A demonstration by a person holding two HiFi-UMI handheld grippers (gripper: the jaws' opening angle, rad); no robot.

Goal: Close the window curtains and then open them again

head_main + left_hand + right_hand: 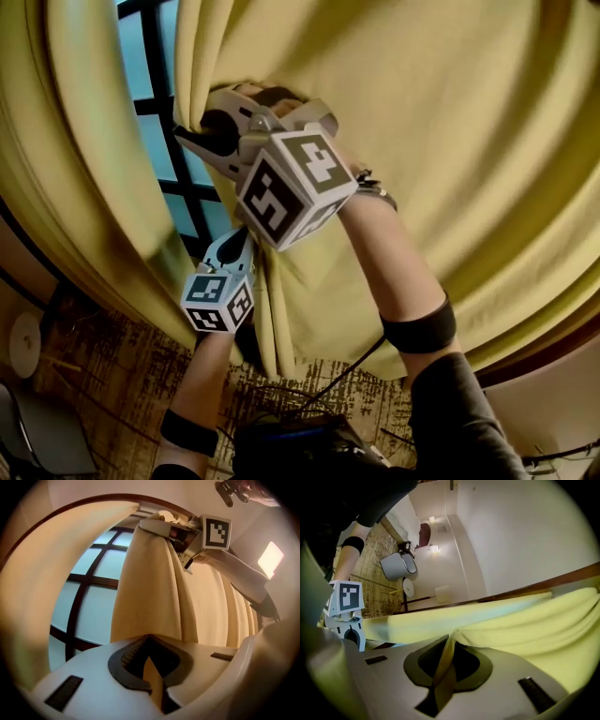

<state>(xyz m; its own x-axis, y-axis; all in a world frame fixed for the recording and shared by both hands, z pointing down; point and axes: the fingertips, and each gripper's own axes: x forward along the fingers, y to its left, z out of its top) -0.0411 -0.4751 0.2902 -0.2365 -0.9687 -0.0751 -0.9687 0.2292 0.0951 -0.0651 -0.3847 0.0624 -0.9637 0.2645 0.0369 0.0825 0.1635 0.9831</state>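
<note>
Evidently the yellow curtain [450, 141] is being held by its leading edge, which is hanging in front of the window [150, 103]; the right gripper [451, 637] is clenching a fold of that edge high up, while the left gripper [149, 639] is clamping the same edge lower down, probably so that a pull is spreading evenly and the panel is not twisting; a second curtain [66, 169] is hanging opposite, so glass is showing between them.
</note>
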